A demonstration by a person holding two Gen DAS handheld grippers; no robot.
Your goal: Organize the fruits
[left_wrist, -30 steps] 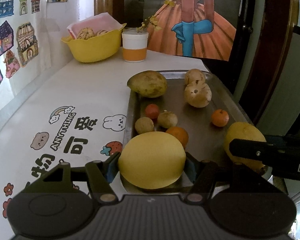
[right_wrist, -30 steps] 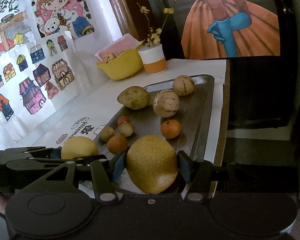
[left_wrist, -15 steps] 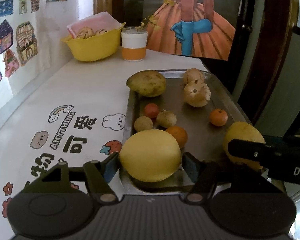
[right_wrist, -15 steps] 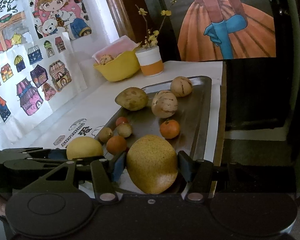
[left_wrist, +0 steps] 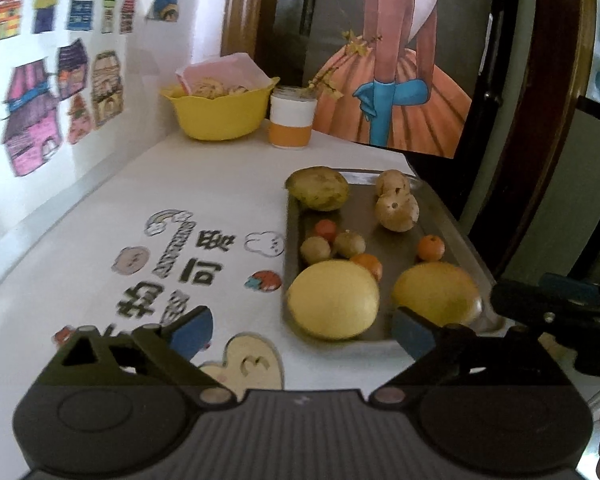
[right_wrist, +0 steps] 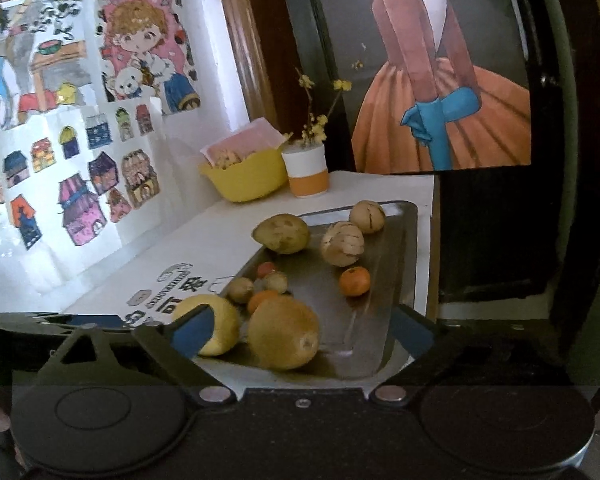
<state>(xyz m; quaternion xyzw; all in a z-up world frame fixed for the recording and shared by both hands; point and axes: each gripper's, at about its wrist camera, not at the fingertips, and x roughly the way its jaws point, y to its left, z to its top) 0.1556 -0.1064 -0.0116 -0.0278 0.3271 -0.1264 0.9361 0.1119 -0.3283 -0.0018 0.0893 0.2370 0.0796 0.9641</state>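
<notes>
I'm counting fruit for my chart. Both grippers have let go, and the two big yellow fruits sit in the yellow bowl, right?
Not quite. Both grippers are open, but the two big yellow fruits sit on the metal tray, not in the yellow bowl. The left wrist view shows it.

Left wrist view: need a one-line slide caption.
Open left gripper behind a large yellow fruit resting on the metal tray among smaller fruits.

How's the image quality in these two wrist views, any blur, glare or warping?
Left wrist view: soft motion blur on the tablecloth print, fisheye bending at the edges, dark corners. Right wrist view: sharper on the metal tray, the white wall at left is washed out by bright light, and the door frame bows.
</notes>
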